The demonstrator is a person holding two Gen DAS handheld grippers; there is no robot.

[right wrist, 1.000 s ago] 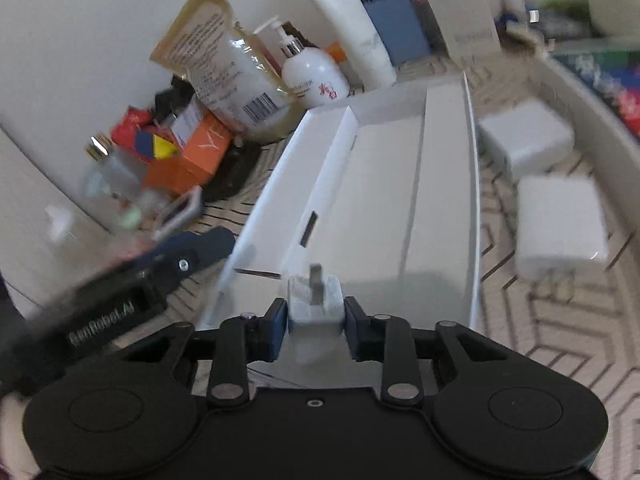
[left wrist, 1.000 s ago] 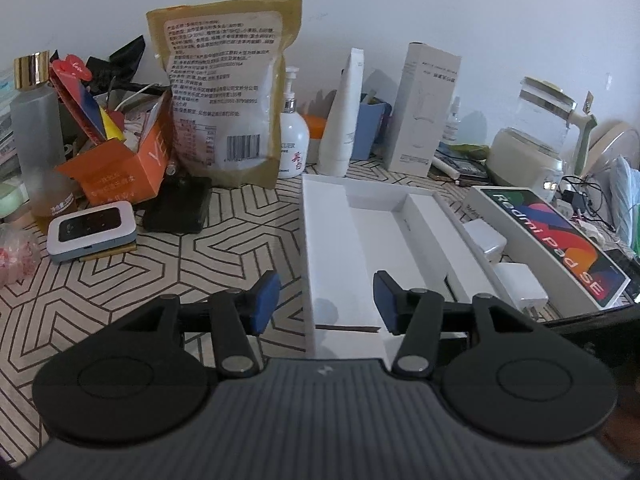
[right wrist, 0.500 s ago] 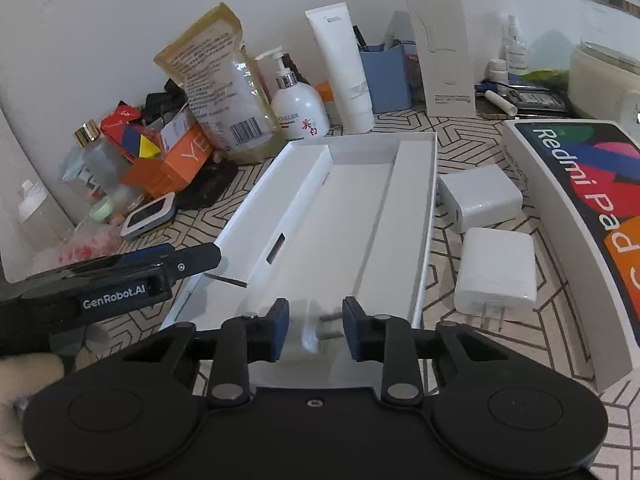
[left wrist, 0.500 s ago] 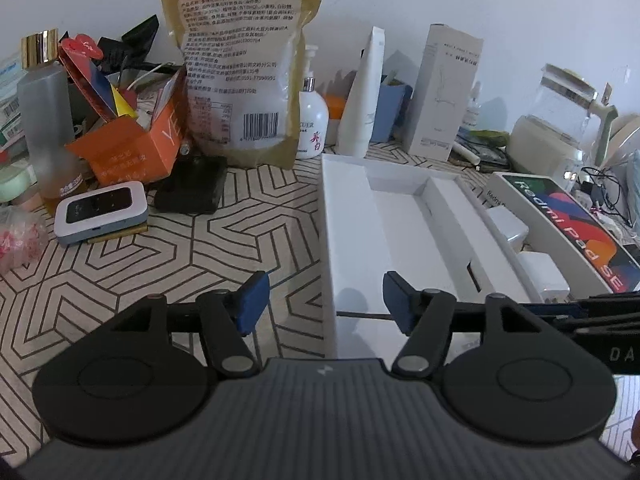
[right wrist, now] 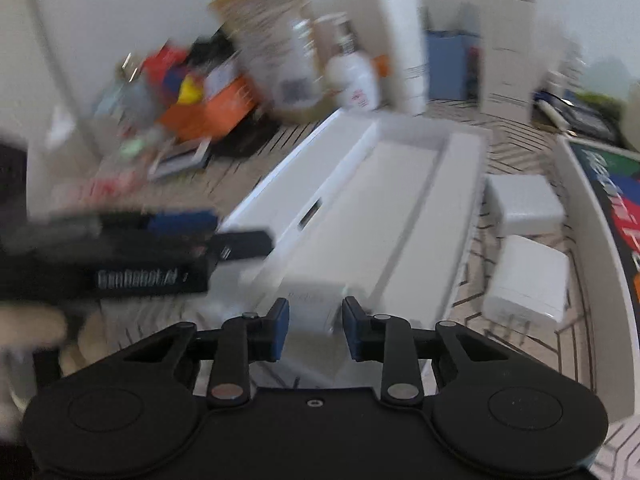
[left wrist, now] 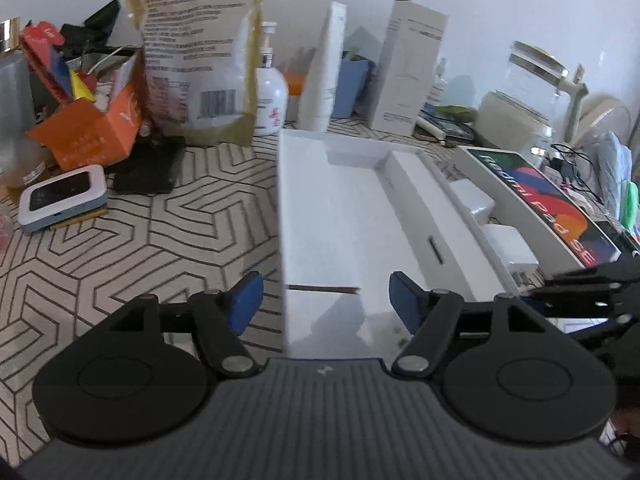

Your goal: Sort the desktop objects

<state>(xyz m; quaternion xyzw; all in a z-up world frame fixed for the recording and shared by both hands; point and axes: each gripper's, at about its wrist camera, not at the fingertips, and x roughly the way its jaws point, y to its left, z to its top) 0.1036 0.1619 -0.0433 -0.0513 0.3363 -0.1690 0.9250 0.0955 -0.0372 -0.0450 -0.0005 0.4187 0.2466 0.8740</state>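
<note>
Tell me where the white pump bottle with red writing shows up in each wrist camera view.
Left wrist: pump bottle stands upper middle, right of the big printed pouch.
Right wrist: pump bottle, blurred, upper middle, again beside the pouch.
Shared landmark: the white tray.

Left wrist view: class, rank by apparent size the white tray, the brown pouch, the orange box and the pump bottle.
1. white tray, nearest the camera
2. brown pouch
3. orange box
4. pump bottle
</note>
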